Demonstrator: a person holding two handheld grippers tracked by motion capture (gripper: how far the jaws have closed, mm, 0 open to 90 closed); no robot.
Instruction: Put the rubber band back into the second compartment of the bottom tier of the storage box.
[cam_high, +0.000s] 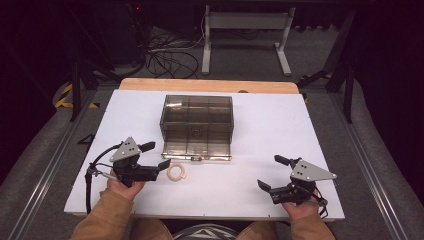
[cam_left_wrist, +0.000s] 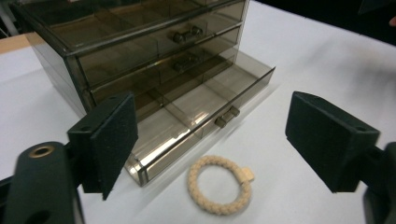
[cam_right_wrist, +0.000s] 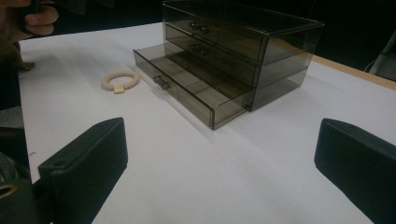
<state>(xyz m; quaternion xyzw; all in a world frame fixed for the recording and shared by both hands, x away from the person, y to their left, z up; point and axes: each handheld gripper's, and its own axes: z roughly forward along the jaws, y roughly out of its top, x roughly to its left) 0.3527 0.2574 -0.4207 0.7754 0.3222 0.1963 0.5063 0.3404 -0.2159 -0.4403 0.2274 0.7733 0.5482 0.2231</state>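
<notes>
While my left gripper (cam_high: 153, 155) sits with jaws spread wide and empty, its near jaw covers part of the smoky drawer box (cam_high: 197, 125) in the left gripper view, and I can't make out anything inside the drawers. Bottom drawer (cam_left_wrist: 201, 122) is pulled out; the beige braided ring (cam_high: 176, 173) lies on the white table (cam_high: 280, 125) just in front of it, just beside the left jaw tips, untouched. Right gripper (cam_high: 270, 172) also gaping, empty, well apart from ring and box.

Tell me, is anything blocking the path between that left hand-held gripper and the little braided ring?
Nothing visible is. The left hand-held gripper is open, and the braided ring lies on bare table just ahead, beside the pulled-out bottom drawer.
</notes>
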